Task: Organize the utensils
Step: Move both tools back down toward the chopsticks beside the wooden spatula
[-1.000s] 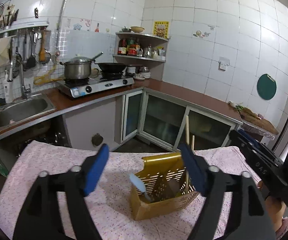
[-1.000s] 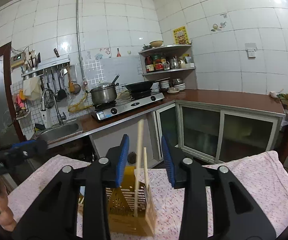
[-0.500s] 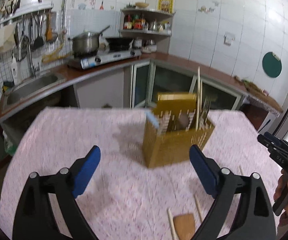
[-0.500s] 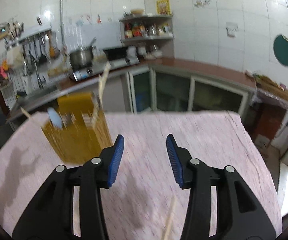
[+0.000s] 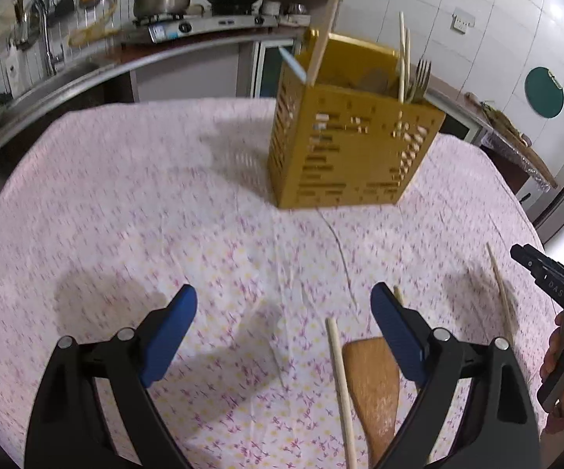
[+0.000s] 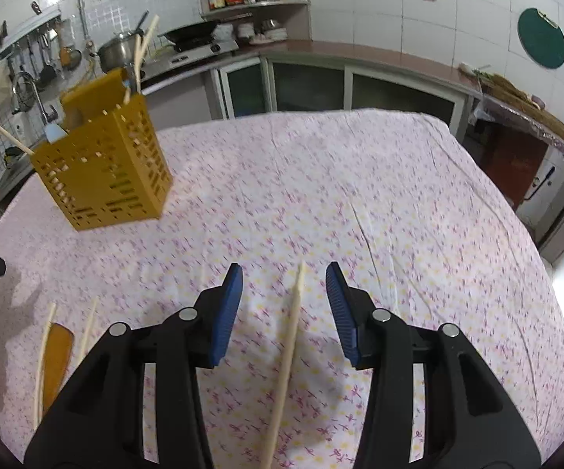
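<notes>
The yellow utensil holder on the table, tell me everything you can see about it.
The yellow utensil holder is a box of what looks like plastic, its walls pierced with rows of slots, its back panel rising above the rim. It stands upright on the floral tablecloth, apart from both grippers. Out of its top stick pale chopsticks, a fork, a wooden handle and a light blue handle.
</notes>
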`<state>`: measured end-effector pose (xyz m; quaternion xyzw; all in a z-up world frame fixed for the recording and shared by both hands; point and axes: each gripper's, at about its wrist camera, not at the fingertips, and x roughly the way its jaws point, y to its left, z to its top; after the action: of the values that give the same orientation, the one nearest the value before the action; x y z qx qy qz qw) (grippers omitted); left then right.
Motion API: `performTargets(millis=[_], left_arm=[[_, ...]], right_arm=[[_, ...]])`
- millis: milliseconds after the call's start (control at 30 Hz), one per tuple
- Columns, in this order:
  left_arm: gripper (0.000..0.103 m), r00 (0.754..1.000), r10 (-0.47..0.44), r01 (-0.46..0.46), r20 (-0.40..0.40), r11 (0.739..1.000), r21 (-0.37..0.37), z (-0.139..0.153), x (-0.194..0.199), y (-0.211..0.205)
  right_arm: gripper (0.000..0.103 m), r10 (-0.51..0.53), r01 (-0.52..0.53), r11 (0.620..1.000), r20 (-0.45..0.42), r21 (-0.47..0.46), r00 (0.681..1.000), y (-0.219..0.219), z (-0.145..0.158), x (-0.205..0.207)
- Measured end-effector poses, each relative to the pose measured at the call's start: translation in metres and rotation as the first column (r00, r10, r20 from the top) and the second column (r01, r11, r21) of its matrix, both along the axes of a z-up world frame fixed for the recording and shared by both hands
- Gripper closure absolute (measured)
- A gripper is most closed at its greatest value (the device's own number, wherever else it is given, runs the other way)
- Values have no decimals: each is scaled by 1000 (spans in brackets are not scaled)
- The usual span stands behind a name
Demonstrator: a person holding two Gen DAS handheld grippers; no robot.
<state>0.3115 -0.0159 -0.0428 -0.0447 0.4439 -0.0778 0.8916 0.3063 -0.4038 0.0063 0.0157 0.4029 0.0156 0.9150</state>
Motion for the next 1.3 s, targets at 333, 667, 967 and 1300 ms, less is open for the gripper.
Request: performTargets(millis=[333,667,967,1300], left_arm=[[15,996,-14,16,-92,1000,21,-26,7,-11],[16,992,-22,24,-123,1000,10,-30,8,-15],[29,980,-30,35,-195,999,23,-43,13,-28],[46,977,-16,27,-215,998,50,-48,16,-25]], right_arm=[[58,-8,8,1000,-68,-6,998,-6,-16,10],[58,-16,16,1000,-88,-11,996,-8,-21,17],[58,-19,19,1000,-119,-1,993,-12,-29,24],[58,-17,17,1000,-147,2,989,-11,-36,30]])
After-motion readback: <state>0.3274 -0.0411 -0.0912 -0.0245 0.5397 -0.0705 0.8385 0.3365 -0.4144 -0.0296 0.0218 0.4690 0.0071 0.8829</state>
